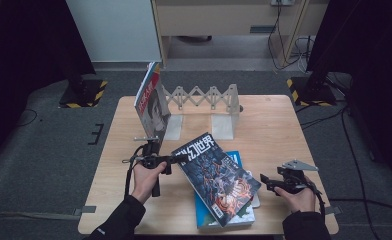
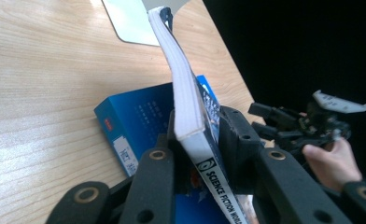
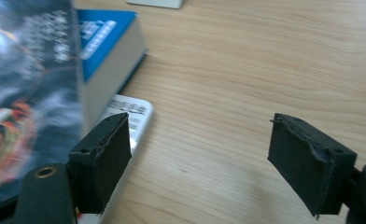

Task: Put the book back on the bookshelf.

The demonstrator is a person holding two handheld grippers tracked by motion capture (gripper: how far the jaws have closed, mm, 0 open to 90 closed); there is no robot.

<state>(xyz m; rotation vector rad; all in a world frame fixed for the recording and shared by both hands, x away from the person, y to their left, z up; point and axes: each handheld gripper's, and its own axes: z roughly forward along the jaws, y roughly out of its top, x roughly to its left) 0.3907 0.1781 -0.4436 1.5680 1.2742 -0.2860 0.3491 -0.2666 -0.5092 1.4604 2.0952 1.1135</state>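
Lifting the science fiction magazine (image 1: 218,176) by its spine end, the left gripper (image 1: 176,159) has its jaws clamped on the near-left corner of it, and in the left gripper view the page block (image 2: 186,93) stands on edge between the two black pads, the spine lettering running down towards the camera. The magazine sits tilted over the stack near the front edge of the tabletop (image 1: 274,125), its far end resting on the blue book (image 1: 234,159) beneath, with a thin white booklet (image 3: 133,115) peeking out under that. So this looks like the pick-up step: one item coming off the pile.

Over on the front right, the right gripper (image 1: 267,181) hovers just beside the stack, jaws apart, nothing between them, bare wood showing through the gap in the right gripper view.

At the back edge waits the expanding bookend rack (image 1: 204,100), with one magazine (image 1: 151,102) already leaning upright at its left end. Next move, I'd judge: raise the magazine clear, turn it upright and carry it back to the rack, the right gripper steadying the free end so the soft pages don't sag.
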